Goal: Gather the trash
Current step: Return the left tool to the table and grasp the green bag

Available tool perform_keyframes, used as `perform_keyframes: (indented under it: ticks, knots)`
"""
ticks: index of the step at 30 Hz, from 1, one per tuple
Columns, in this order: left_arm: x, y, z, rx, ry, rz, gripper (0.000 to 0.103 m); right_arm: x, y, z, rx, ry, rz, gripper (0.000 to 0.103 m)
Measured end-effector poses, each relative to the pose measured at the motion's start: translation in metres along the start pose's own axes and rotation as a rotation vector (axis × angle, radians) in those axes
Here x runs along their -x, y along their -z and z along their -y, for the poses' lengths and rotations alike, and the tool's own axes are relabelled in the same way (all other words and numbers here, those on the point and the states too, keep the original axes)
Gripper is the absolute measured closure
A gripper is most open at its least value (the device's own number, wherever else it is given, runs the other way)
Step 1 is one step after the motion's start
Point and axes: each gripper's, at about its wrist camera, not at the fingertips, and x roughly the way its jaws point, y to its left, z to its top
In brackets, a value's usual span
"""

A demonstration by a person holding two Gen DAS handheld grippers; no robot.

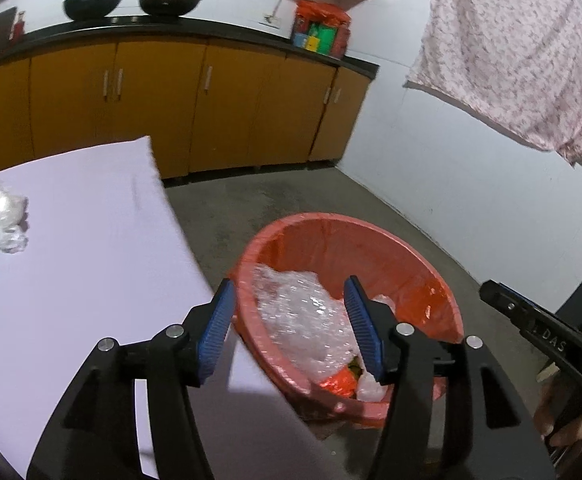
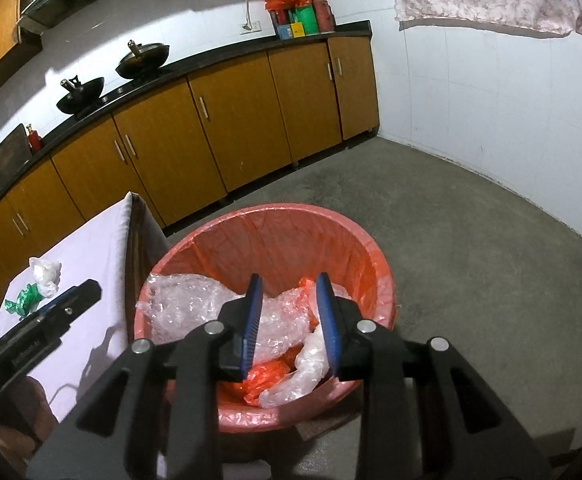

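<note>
Left wrist view: a lilac-covered bench (image 1: 91, 260) is seen at the left, a grey concrete floor (image 1: 291, 196) beyond it, and orange cabinets (image 1: 171, 100) under a black counter carrying two woks (image 1: 131, 0) along the far wall. A floral cloth (image 1: 523, 60) is hung at the upper right. A red-lined bin (image 1: 371, 236) is set on the floor just right of the bench edge, with its mouth turned upward. Crumpled clear plastic (image 1: 307, 320) is lying inside it, loose. The left gripper (image 1: 291, 324) is held above the near rim, its fingers released, nothing pressed between them. More wrappers (image 1: 7, 216) are left on the far left of the bench.

Right wrist view: the same bin (image 2: 275, 216) is shown from above, clear and red plastic (image 2: 275, 324) heaped inside. The right gripper (image 2: 289, 320) is held over it, fingers parted and gripping nothing. White and green scraps (image 2: 39, 284) are seen on the bench (image 2: 103, 256) at the left, near the other gripper's tip.
</note>
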Motion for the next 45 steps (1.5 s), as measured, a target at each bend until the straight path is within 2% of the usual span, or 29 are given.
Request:
perform_keyframes:
  ticks: [4, 10, 21, 23, 26, 33, 40, 45]
  knots:
    - [0.012, -0.002, -0.015, 0.009, -0.04, 0.025, 0.042, 0.003, -0.001, -0.009, 0.017, -0.008, 0.002, 0.074]
    - [0.035, 0.001, -0.057, 0.036, -0.147, 0.054, 0.038, 0.006, -0.001, -0.03, 0.047, -0.044, 0.002, 0.074]
    - [0.087, 0.009, -0.175, 0.147, -0.447, 0.088, 0.029, 0.002, 0.004, -0.1, 0.141, -0.15, -0.022, 0.07]
    - [0.099, 0.01, -0.202, 0.183, -0.509, 0.098, 0.026, 0.0, 0.006, -0.114, 0.153, -0.17, -0.03, 0.07]
    - [0.111, 0.013, -0.229, 0.226, -0.563, 0.105, 0.019, -0.005, 0.01, -0.137, 0.167, -0.206, -0.043, 0.07]
    - [0.12, 0.019, -0.271, 0.278, -0.599, 0.079, 0.017, -0.014, 0.021, -0.193, 0.226, -0.276, -0.076, 0.07]
    - [0.101, 0.01, -0.282, 0.233, -0.591, 0.05, 0.017, -0.026, 0.028, -0.233, 0.267, -0.313, -0.1, 0.07]
    - [0.075, 0.0, -0.291, 0.199, -0.584, 0.005, 0.017, -0.034, 0.031, -0.248, 0.284, -0.32, -0.111, 0.07]
